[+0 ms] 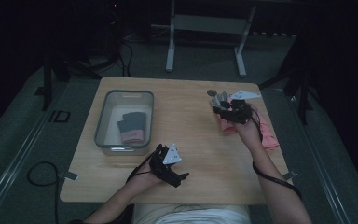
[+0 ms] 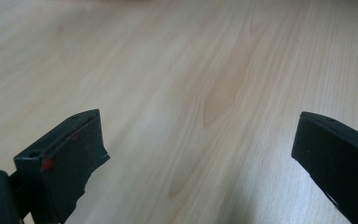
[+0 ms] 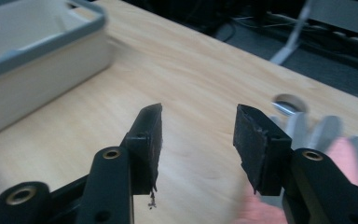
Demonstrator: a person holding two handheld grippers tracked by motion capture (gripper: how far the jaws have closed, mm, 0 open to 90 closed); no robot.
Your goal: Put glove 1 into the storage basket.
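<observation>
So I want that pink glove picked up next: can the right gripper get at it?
Probably yes: the right gripper hovers just over the pink glove, jaws apart and empty, nothing between them.

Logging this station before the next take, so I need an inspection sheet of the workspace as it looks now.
Surface: wooden table, bare in the middle.
Job's things: pink-and-grey glove at the right edge; folded glove in the grey bin.
Clutter: nothing seen.
Grippers: left hand-held gripper open over bare wood; right hand-held gripper part open, nothing between its jaws.
Cables: black cable looped on the floor.
Surroundings: white frame legs behind; dark room.
</observation>
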